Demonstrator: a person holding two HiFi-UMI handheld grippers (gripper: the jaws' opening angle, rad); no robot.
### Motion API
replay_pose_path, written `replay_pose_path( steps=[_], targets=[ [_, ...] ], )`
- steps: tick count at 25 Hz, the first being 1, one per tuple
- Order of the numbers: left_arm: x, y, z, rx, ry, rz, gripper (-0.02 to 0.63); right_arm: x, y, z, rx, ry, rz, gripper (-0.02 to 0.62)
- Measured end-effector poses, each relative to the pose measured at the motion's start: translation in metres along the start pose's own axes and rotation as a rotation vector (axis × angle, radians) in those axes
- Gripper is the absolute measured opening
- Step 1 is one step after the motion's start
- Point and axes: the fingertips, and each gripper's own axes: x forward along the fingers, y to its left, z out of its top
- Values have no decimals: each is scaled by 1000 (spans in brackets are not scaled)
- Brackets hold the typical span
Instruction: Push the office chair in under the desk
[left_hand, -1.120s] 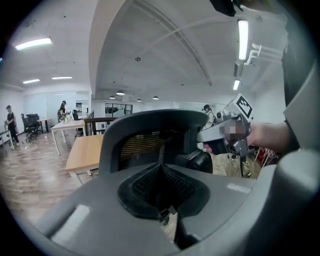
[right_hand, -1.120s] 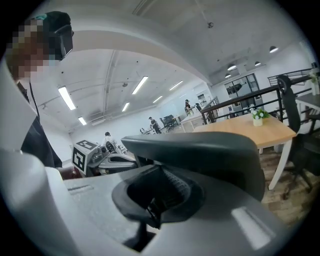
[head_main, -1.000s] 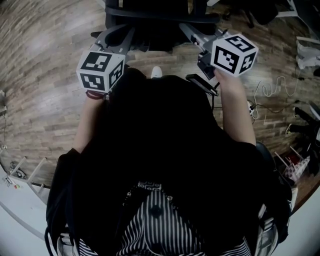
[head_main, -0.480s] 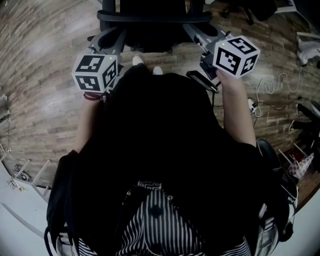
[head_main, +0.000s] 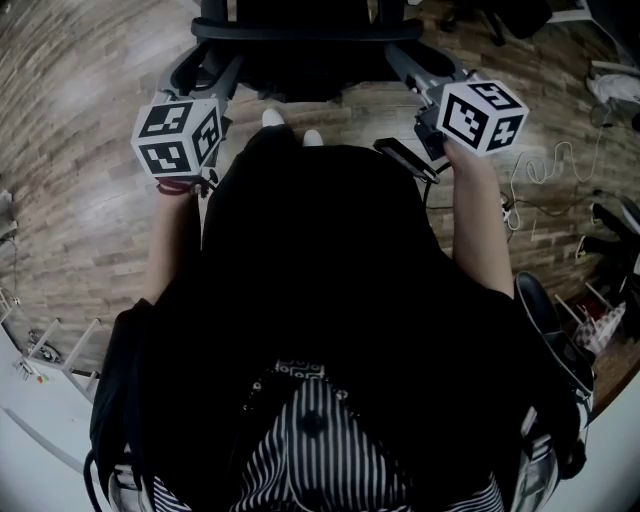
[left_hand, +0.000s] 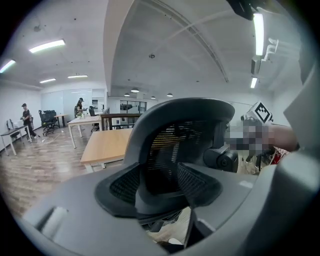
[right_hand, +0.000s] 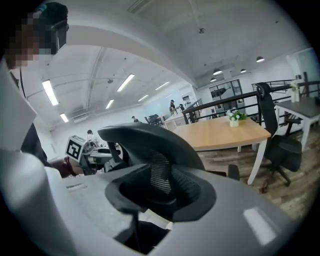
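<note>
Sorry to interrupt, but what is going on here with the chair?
A person stands behind an office chair, with a hand-held gripper in each hand. The left hand-held gripper and the right hand-held gripper reach toward the chair's back; their jaws have just been opening, clamping nothing. A wooden desk stands beyond the chair.

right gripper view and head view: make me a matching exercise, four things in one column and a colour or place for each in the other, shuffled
Things
1 office chair
2 desk
3 potted plant
4 floor

Colour or place
a stands on the desk
b dark mesh back
c pale top, white legs
d wood planks

Pairs: 1-b, 2-c, 3-a, 4-d
</note>
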Motion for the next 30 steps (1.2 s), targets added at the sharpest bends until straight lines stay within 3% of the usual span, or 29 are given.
replay_pose_path(
  steps=[3,7,10,12,19,24,30],
  targets=[
    [1,3,1,-6,-3,4,235,-3,-1,-6,-31,21,-16,138],
    [4,4,-1,-7,1,5,287,-19,-15,-5,1,-6,-72,149],
    [7,3,-1,-23,1,-5,309,-26,-31,-3,-27,-18,-163,286],
    [9,4,1,-41,-5,1,313,-23,-35,-1,-59,-34,-199,319],
    [0,25,12,-18,-61,119,327,2,-22,9,-117,-46,-174,322],
    [10,36,13,-8,-42,134,354,15,-25,16,-141,-43,-175,322],
    [23,30,24,65,-42,135,382,24,-28,21,-164,-39,-170,320]
  ],
)
